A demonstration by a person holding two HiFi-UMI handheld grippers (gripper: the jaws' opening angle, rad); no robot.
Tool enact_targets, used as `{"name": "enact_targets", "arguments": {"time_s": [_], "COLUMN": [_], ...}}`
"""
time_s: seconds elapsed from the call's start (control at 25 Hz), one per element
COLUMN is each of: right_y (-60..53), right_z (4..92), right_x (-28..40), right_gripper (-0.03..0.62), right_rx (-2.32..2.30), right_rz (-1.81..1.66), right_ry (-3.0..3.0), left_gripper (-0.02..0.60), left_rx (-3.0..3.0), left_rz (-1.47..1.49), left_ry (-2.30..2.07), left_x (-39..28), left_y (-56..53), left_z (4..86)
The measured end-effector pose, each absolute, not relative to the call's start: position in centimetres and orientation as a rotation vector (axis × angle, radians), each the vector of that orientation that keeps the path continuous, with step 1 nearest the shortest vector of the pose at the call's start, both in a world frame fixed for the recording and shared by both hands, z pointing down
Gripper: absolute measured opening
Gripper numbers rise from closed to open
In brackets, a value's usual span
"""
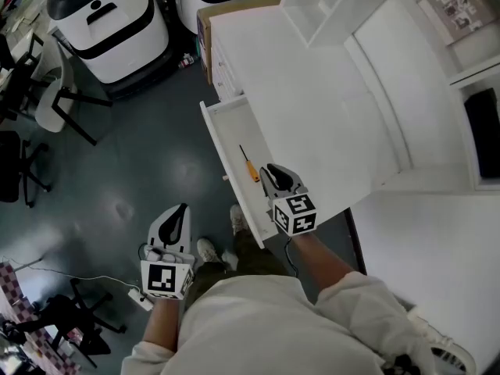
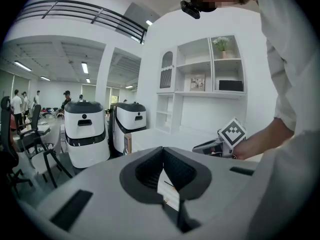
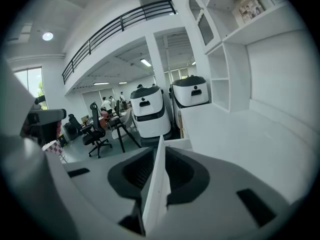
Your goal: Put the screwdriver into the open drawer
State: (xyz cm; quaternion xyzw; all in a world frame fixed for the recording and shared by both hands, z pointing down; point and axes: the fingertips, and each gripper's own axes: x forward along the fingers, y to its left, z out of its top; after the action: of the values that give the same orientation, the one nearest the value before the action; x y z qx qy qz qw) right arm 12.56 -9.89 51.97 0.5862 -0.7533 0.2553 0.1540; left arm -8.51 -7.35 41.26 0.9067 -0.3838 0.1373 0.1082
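The screwdriver [image 1: 250, 165], thin with an orange handle, lies inside the open white drawer [image 1: 221, 141] that sticks out from the white desk [image 1: 328, 116]. My right gripper [image 1: 275, 180] hovers over the drawer's near end, just beside the handle. Its jaws stand a little apart with nothing held; in the right gripper view [image 3: 161, 145] only the drawer's white wall shows through the gap. My left gripper [image 1: 180, 212] hangs over the dark floor left of the drawer, empty, fingertips together. The left gripper view [image 2: 162, 151] looks toward the desk and the right gripper [image 2: 198, 148].
Two white-and-black machines [image 1: 109, 14] stand on the floor behind the drawer, with a cardboard box [image 1: 205, 30] beside the desk. Office chairs [image 1: 55, 92] stand at the left. A white shelf unit [image 1: 328, 6] sits on the desk's far side. The person's shoes [image 1: 209, 250] are below the drawer.
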Motion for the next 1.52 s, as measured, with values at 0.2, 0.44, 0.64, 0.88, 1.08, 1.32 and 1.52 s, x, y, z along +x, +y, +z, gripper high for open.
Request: {"name": "enact_targets", "arguments": {"time_s": [0.2, 0.44, 0.64, 0.88, 1.08, 1.32, 1.52], "right_y": [-8.5, -6.6, -4.9, -2.8, -1.5, -0.4, -0.1], "right_z": [47.9, 43.9, 41.4, 39.0, 37.5, 37.0, 36.6], "right_x": [12.4, 12.3, 12.6, 12.8, 12.9, 12.6, 11.9], "right_gripper": [0.070, 0.058, 0.034, 0.012, 0.005, 0.005, 0.005], "right_rx": [1.727, 1.777, 1.825, 1.860, 1.867, 1.866, 1.851], "right_rz": [0.621, 0.502, 0.418, 0.353, 0.301, 0.278, 0.260], "right_ry": [-2.229, -2.288, -2.319, -2.336, -2.347, -2.361, -2.373], "left_gripper": [0.005, 0.005, 0.005, 0.005, 0.005, 0.005, 0.005], "left_rx": [2.700, 2.730, 2.753, 2.768, 2.779, 2.789, 2.797], "left_rz": [0.383, 0.369, 0.351, 0.341, 0.332, 0.328, 0.318], "left_ry": [-1.114, -1.100, -1.082, -1.069, -1.072, -1.075, -1.076], "left_x": [-8.4, -8.3, -7.9, -8.1, -8.3, -8.3, -8.5], "left_y": [-6.8, -6.4, -6.0, -5.2, -4.7, -4.3, -4.1], "left_z": [40.4, 39.5, 38.9, 38.3, 38.0, 37.8, 37.4]}}
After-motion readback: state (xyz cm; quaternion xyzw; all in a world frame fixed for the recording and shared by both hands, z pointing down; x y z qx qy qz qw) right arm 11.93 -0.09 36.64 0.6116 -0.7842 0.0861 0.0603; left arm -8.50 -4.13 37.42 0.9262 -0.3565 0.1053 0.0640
